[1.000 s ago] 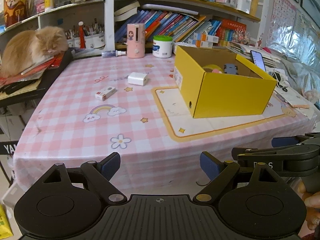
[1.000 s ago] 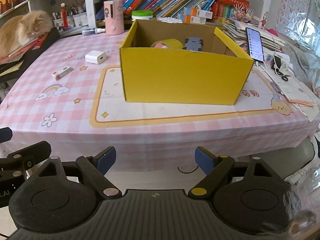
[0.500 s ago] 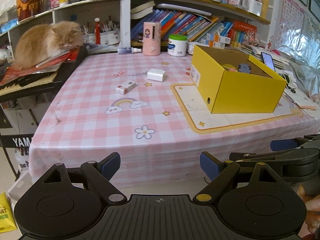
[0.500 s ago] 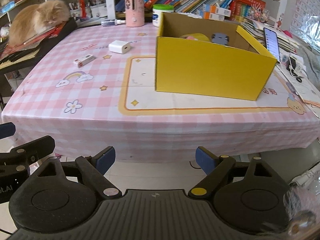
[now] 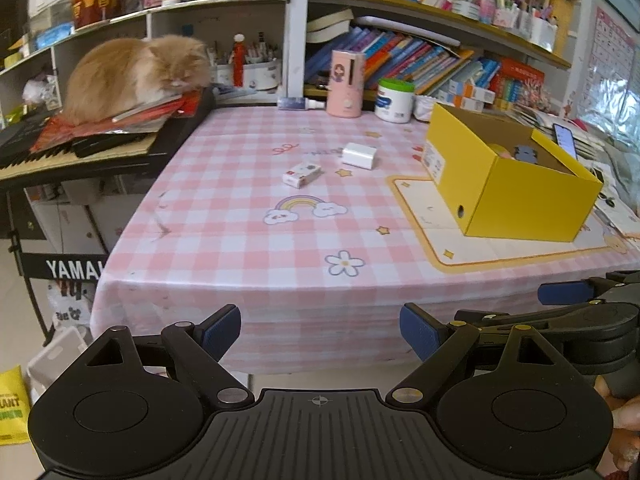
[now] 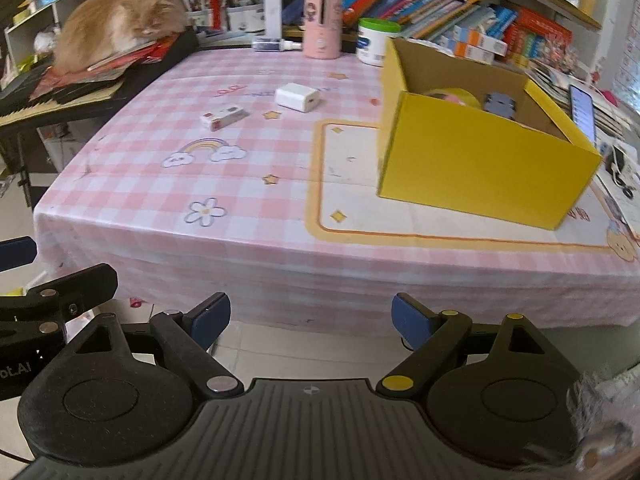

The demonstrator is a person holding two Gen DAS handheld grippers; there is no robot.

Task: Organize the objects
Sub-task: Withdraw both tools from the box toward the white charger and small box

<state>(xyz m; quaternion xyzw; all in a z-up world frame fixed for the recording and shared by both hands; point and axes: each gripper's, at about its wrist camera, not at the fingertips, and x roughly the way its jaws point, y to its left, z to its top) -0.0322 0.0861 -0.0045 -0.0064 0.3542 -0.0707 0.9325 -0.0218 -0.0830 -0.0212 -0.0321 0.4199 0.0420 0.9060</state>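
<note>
A yellow cardboard box (image 5: 520,196) (image 6: 476,168) stands open on the right of the pink checked tablecloth (image 5: 256,240) (image 6: 256,184), with a yellow roll and a grey item inside. A white charger cube (image 5: 359,155) (image 6: 297,97) and a small white-and-red box (image 5: 301,174) (image 6: 224,117) lie left of it. My left gripper (image 5: 320,330) and right gripper (image 6: 310,316) both hang in front of the table's near edge, open and empty. In the left wrist view the right gripper shows at the right edge.
An orange cat (image 5: 132,72) lies on papers on a keyboard (image 5: 80,152) at the table's left. A pink cylinder (image 5: 346,84), a white jar (image 5: 394,100) and a small bottle stand at the back. Bookshelves rise behind. A phone (image 6: 582,110) leans right of the box.
Both grippers have drawn back and to the left of the table, so the box now sits further right in both views. Both stay open and empty.
</note>
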